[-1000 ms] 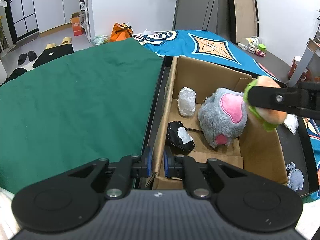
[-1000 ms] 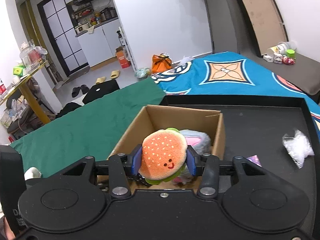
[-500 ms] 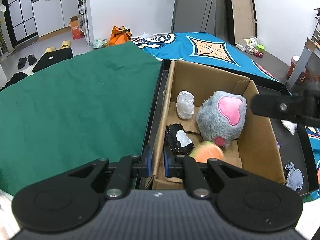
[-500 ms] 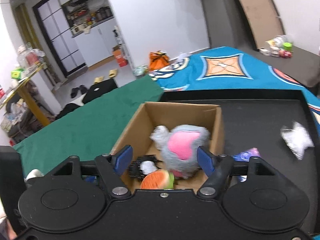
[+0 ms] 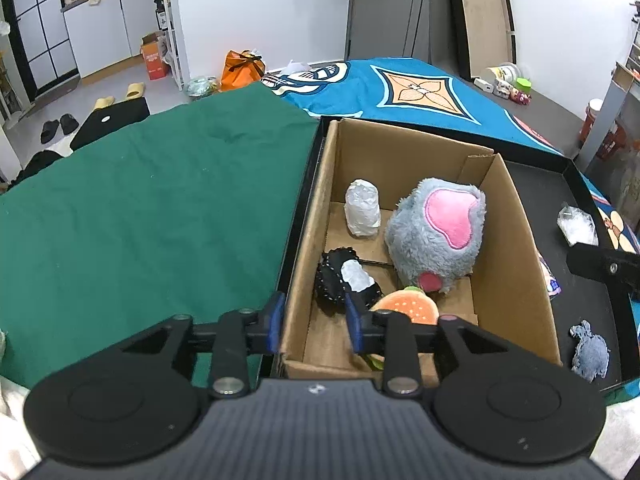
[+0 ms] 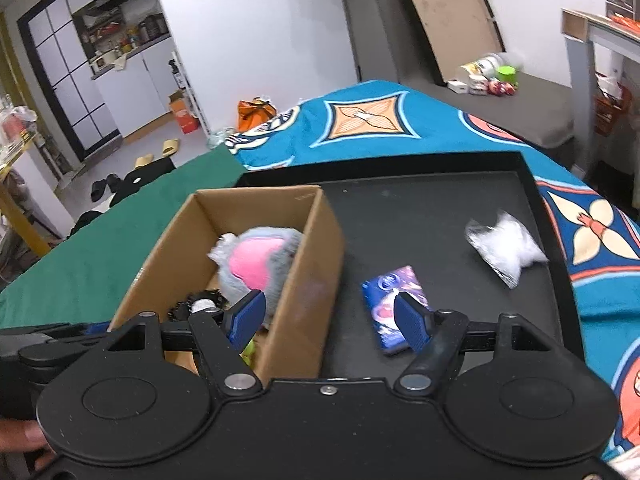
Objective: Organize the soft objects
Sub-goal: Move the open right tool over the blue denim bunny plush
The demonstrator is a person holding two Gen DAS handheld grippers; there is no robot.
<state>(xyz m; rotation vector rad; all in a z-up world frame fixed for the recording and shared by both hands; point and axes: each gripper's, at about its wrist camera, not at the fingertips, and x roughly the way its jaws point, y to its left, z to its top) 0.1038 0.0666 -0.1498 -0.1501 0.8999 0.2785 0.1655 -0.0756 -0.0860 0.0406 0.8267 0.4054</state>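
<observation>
- Green cloth [image 5: 152, 208] and blue patterned cloth [image 6: 360, 124] are spread over the tabletop; a black tray [image 6: 432, 208] is set on them.
- Cardboard box [image 5: 516, 248] is placed in the tray's left part, top open.
- Inside the box: grey plush with pink patch [image 5: 438, 232] is seen at the right wall, white wrapped bundle [image 5: 362, 208] toward the far end, black spiky toy with white patch [image 5: 340, 280] near the left wall.
- Burger plush [image 5: 406, 308] is seen lying on the box floor at the near end, just beside the grey plush, partly hidden by the left claw's finger.
- Left claw [image 5: 314, 322] is seen open, straddling the box's left wall at the near corner; whether its pads touch the wall cannot be told.
- Right claw [image 6: 328, 318] is spread wide and empty, held over the box's right wall.
- On the tray outside the box: blue printed packet [image 6: 390, 300] close by the box, white stuffing bag [image 6: 504, 246] well apart to the right, small grey-blue plush [image 5: 590, 350] near the tray's near edge.
</observation>
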